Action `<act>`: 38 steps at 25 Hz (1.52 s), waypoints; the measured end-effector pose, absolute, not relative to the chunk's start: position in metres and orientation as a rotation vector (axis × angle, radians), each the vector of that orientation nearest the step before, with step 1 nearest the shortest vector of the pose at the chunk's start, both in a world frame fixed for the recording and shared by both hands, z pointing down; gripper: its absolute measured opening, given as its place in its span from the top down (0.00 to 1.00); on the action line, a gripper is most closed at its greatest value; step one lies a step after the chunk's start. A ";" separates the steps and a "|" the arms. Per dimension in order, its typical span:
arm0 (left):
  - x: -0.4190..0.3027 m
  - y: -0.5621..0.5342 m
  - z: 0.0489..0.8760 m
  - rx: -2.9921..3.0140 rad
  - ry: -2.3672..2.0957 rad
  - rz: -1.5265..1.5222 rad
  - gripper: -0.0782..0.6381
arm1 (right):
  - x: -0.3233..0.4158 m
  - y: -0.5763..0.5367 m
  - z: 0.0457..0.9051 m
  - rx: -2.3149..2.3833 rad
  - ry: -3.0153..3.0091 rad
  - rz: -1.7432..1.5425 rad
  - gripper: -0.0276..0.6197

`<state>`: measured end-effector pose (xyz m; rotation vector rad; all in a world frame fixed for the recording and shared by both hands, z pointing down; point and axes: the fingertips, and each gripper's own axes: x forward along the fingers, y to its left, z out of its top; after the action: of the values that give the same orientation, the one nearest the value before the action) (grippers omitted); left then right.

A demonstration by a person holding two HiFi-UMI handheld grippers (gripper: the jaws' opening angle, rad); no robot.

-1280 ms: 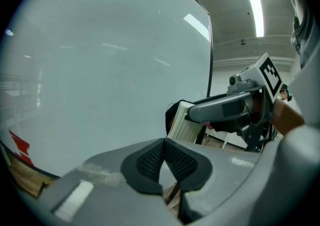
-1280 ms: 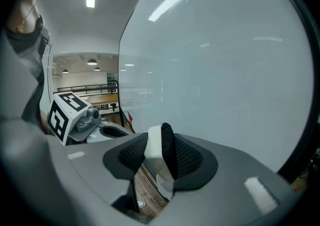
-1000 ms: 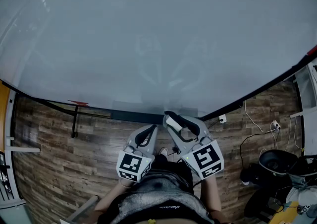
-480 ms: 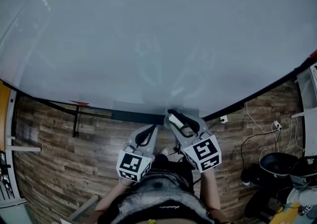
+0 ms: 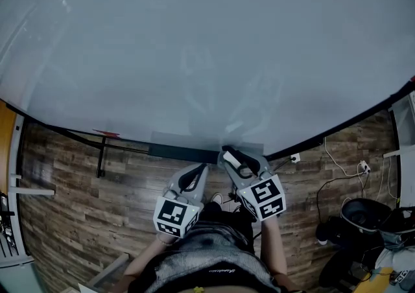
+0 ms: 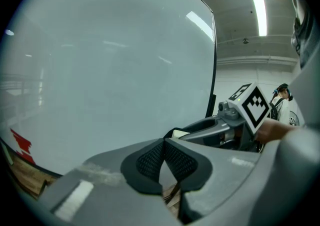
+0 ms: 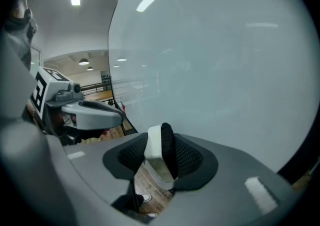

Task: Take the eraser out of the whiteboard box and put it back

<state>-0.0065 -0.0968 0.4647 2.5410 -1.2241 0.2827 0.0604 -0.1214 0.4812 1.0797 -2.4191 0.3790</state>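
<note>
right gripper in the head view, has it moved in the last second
Yes. The right gripper, shut on the eraser, has moved: its marker cube now sits nearer the whiteboard's lower edge.

The head view looks steeply down on the whiteboard [image 5: 194, 45] and floor [image 5: 78, 194]; the gripper views ride close behind the left tool [image 6: 163, 146] and right tool [image 7: 161, 153], facing that whiteboard, which all three share.

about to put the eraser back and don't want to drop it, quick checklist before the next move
1. eraser clamped between the pads of the right gripper: ok
2. left gripper shut, empty, apart from the right: ok
3. whiteboard box in sight beside the right gripper's tips: ok
4. room inside the whiteboard box for the eraser: cannot tell
5. eraser lined up along the whiteboard box: cannot tell
</note>
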 end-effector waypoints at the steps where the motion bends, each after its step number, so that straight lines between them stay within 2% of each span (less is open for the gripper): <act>1: -0.007 -0.097 0.465 2.540 -1.223 0.283 0.89 | 0.060 -0.121 0.484 1.078 -2.416 0.387 0.70; 21: -0.011 -0.096 0.466 2.544 -1.203 0.303 0.89 | 0.055 -0.124 0.538 1.060 -2.352 0.501 0.70; 38: -0.005 -0.100 0.469 2.546 -1.195 0.313 0.89 | 0.055 -0.125 0.543 1.066 -2.359 0.474 0.69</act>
<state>-0.0049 -0.1000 0.4691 2.5456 -1.1945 0.3128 0.0552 -0.1248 0.5426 1.0659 -2.3594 0.4737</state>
